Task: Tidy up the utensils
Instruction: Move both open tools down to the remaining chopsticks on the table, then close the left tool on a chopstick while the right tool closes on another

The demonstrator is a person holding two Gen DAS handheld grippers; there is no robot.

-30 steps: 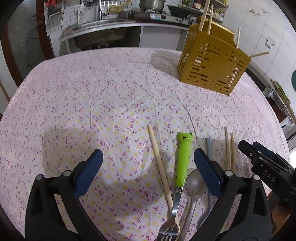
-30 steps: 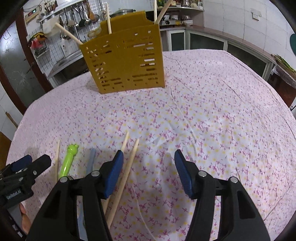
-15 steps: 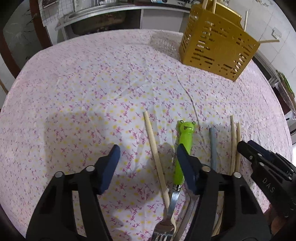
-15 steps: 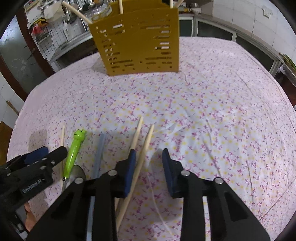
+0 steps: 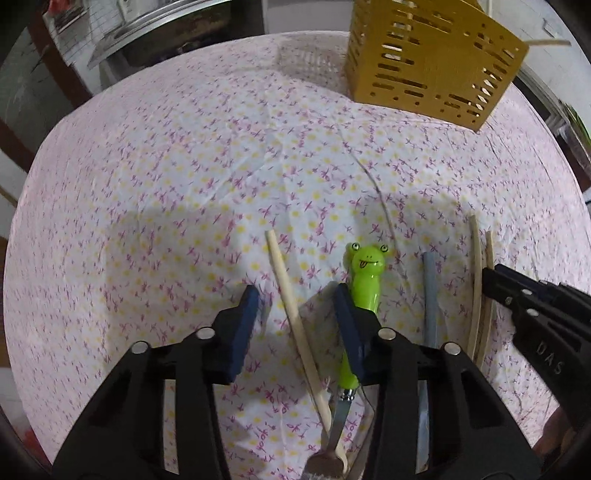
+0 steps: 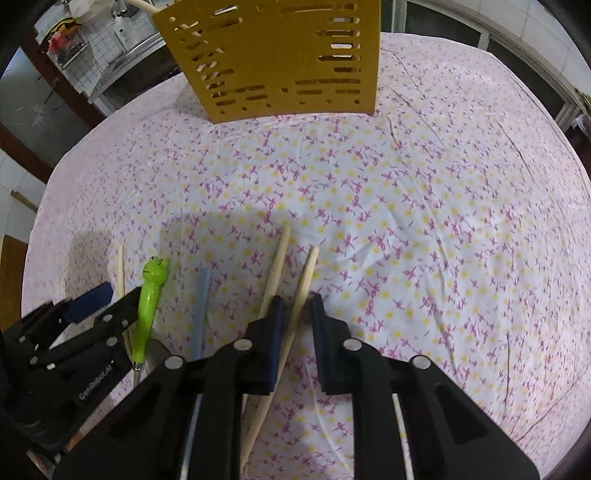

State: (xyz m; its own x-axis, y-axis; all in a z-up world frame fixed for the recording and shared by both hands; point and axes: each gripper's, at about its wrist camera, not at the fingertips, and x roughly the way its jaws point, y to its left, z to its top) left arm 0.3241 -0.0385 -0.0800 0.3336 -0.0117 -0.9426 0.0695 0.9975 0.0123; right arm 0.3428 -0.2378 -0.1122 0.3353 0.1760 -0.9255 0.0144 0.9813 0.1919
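Utensils lie in a row on the floral tablecloth. My left gripper (image 5: 295, 299) is open and straddles a single wooden chopstick (image 5: 284, 284), low over the cloth. Right of it lies a fork with a green frog handle (image 5: 364, 280), then a grey-blue handle (image 5: 429, 295), then a pair of chopsticks (image 5: 480, 280). My right gripper (image 6: 295, 306) is narrowly open around the right chopstick of that pair (image 6: 304, 277); the left one (image 6: 277, 258) lies just outside its left finger. The yellow slotted utensil holder (image 6: 273, 62) stands at the far side with chopsticks in it.
The table's pink floral cloth (image 5: 184, 166) stretches between the utensils and the holder (image 5: 424, 62). A kitchen counter with a sink (image 5: 155, 26) lies beyond the table. The left gripper shows in the right wrist view (image 6: 74, 325).
Both grippers moved forward and down toward the utensils and narrowed their jaws. The left now straddles the single chopstick, the right the right-hand chopstick of the pair.
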